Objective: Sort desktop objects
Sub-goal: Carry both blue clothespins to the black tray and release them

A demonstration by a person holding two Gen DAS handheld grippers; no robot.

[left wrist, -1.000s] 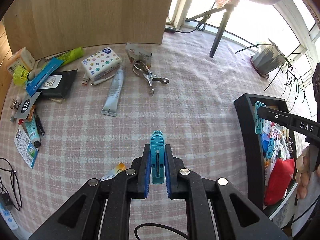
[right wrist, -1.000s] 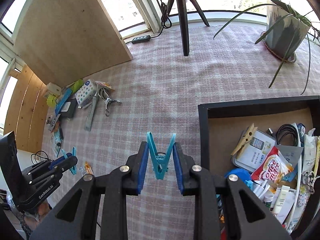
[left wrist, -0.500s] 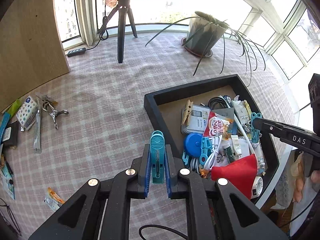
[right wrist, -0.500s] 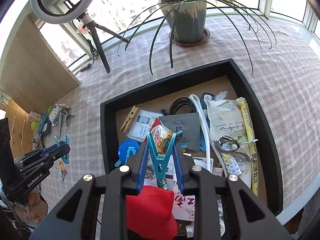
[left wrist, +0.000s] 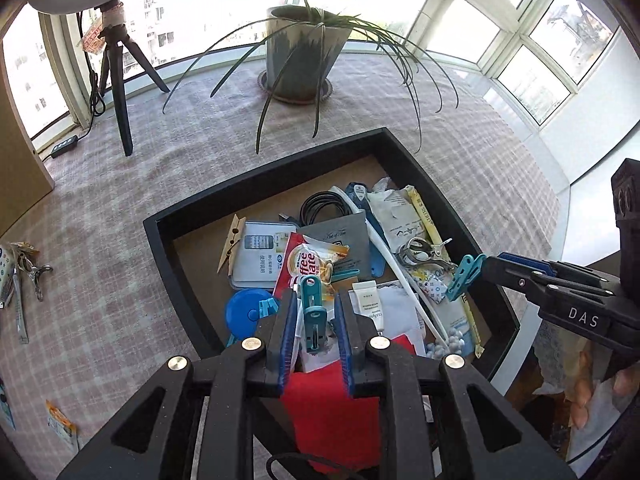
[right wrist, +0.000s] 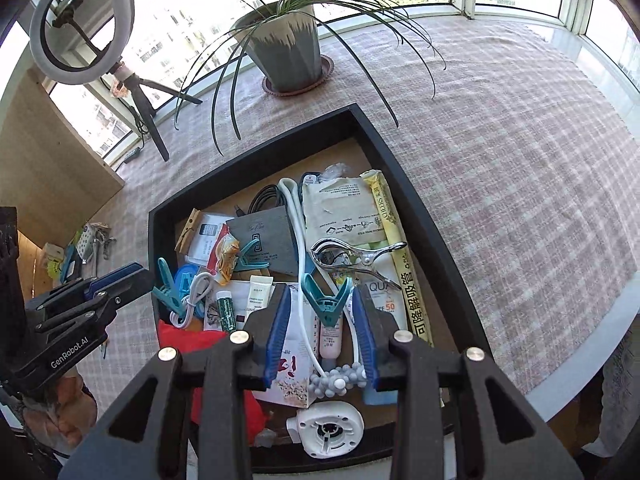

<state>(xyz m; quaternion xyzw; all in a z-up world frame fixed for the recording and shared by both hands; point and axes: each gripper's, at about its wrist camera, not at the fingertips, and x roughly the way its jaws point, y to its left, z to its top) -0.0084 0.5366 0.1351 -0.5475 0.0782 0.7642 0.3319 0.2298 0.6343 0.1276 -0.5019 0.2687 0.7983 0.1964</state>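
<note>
Release step in hand over tray (left wrist: 188, 312): left gripper (left wrist: 316, 322) and right gripper (right wrist: 322, 320) parted, teal clip (left wrist: 311, 308) and second clip (right wrist: 329, 300) loose between pads; next, lift clear without snagging either clip.

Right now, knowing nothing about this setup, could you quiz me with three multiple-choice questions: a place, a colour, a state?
1. The plant pot stands: A in the tray; B on the tablecloth beyond the tray; C on the floor.
2. The clip between the black fingers is: A red; B teal; C yellow.
3. The black cable in the tray is: A coiled; B stretched straight; C hanging over the rim.
Answers: B, it sits on the cloth behind the tray's far corner; B, its plastic is plainly teal; A, it lies in loops.
</note>
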